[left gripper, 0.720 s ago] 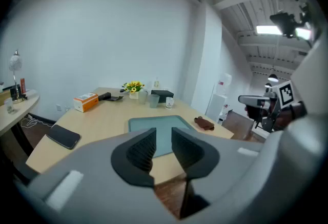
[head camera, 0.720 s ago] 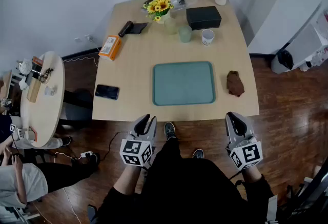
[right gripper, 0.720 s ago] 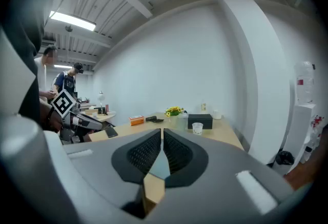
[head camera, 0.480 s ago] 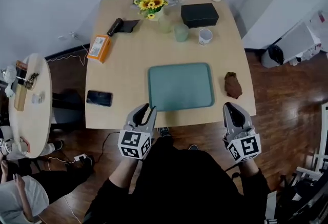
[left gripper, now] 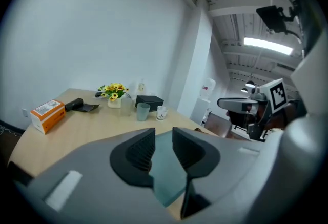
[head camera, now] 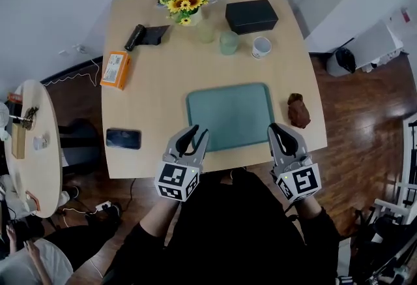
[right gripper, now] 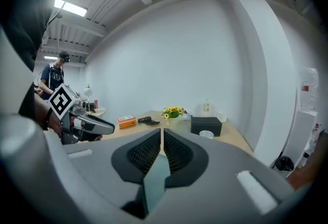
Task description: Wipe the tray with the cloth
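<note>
The cloth lies on the tabletop just right of the tray, its long axis running away from the person. The right fingers, pressed together and empty, are nearer. The left fingers are slightly parted and empty.

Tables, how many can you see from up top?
2. The big table holding the tray is in the middle; a small round table stands at the left edge. Others may be hidden outside the view.
</note>
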`<state>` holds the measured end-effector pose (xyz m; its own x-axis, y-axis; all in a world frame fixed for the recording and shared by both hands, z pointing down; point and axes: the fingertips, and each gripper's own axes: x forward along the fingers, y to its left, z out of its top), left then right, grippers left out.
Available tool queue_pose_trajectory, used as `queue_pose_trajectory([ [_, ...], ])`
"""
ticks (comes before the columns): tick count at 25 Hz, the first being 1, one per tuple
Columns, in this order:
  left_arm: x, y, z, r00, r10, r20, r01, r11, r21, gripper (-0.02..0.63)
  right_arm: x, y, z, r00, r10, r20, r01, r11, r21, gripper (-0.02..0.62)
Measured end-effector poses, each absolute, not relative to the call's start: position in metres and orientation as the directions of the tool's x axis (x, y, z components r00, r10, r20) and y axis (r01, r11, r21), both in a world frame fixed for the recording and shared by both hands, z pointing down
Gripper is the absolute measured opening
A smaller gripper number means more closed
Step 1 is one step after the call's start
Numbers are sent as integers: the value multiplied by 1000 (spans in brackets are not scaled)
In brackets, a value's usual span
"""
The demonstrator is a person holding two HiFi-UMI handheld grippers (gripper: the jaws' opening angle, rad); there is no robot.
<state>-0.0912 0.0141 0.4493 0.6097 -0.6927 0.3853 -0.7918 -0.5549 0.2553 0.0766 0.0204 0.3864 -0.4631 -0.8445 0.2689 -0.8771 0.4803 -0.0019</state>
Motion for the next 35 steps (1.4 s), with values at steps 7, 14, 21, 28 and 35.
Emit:
queue_pose_trajectory([
  [7, -95, 3, 481, 525, -693, 494, -844, -498, 198, 95, 127, -16, 444, -411, -814, 411, -868, 487, 96, 84],
  [14, -137, -4, 569, 389, -589, 709, -916, -328, 230, 225, 257, -37, 608, -126, -544, 830, -841, 503, 201, 381],
  [21, -136, -1, 607, 341, -515, 787, -928, -318, 195, 232, 281, -33, 652, -124, -466, 876, -868, 479, 132, 257],
  [28, -133, -3, 618, 331, -497, 802, -931, -313, 190, 232, 255, -48, 607, -240, -534, 811, -881, 470, 49, 115],
  [35, -138, 1, 641, 374, -436, 819, -913, -330, 241, 222, 64, -65, 524, -611, -476, 632, -682, 722, -116, 115],
])
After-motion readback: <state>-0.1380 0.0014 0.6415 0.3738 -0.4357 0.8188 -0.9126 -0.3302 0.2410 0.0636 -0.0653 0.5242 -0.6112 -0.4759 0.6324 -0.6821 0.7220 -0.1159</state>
